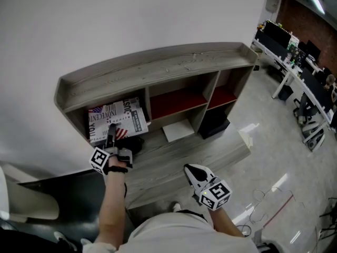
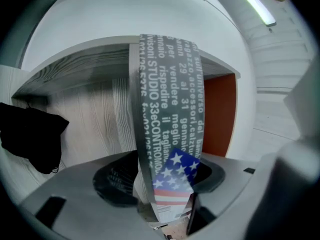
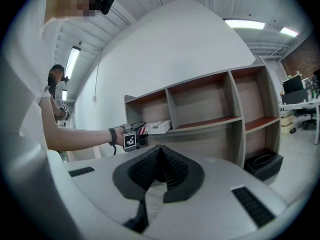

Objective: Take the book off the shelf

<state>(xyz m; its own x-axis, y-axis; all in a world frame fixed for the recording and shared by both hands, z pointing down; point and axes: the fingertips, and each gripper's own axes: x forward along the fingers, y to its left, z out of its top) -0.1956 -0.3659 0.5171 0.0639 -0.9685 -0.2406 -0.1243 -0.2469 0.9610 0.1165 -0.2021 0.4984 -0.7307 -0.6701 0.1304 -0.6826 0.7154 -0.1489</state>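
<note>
Shelf unit (image 1: 158, 70): grey wood-grain, set against a white wall, with three open compartments in its upper row.
Book (image 1: 117, 117): lies flat in the leftmost upper compartment. The cover carries grey lettering and a stars-and-stripes patch, and the near edge faces the person.
Left tool (image 2: 162, 184): reaches into that compartment at the book's near edge. In the left gripper view the edge stands between the jaws. The pads appear to bear on both covers, though the wide-angle distortion makes firm contact hard to confirm.
Right tool (image 3: 160, 156): jaws pressed together on nothing. It is held low in front of the person, well apart from the book and pointing toward the shelf.
Step in hand: securing the pinch on the book. The book rests on the shelf board, so the removal itself is not yet done.
Next move: judged to call for a straight pull toward the person, with the book kept level so its far corners clear the compartment's divider and side wall.
Caution: a grip on one edge only may let the far end sag once it leaves the board.
</note>
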